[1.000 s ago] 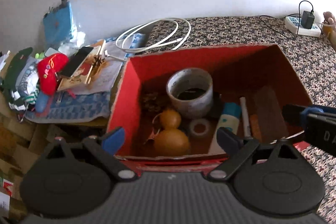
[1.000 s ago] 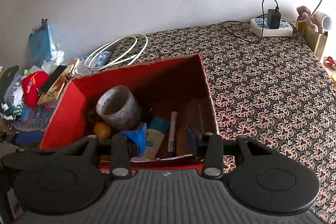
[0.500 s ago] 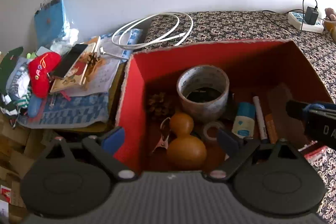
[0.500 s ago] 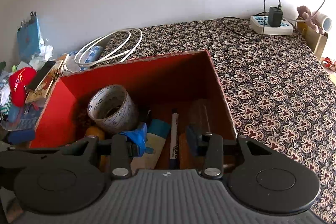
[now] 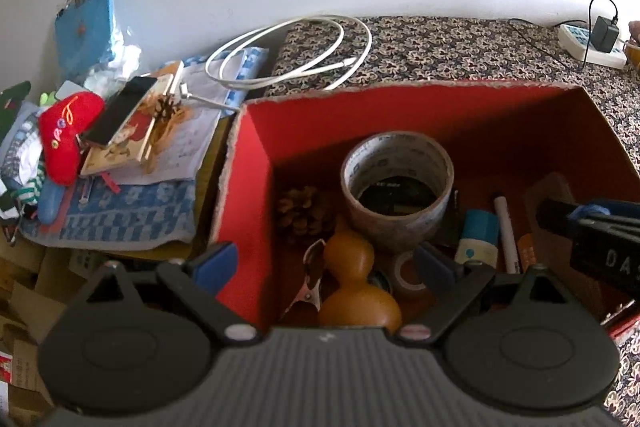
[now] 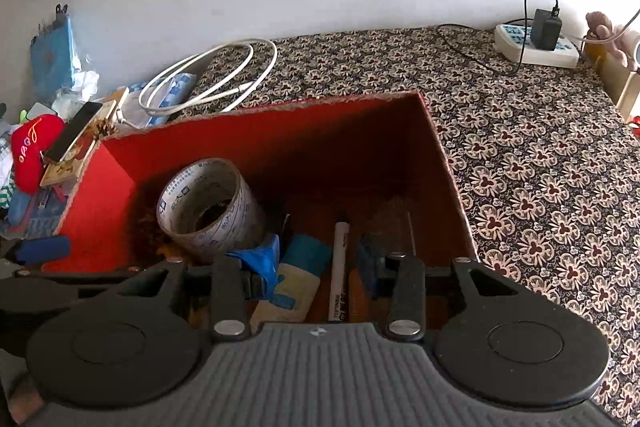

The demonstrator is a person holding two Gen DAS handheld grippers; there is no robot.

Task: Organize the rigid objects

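Between spread left fingers point(image 5: 216, 263), gourd point(image 5: 356, 291), inside red box point(image 5: 248, 163)

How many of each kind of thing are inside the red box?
Tape rolls: 2, big and small
Gourd: 1
Pine cone: 1
Metal clip: 1
Marker pen: 1
Blue-capped tube: 1
Brown block: 1
Total: 8 I can make out; the tongs hide part of the red box.
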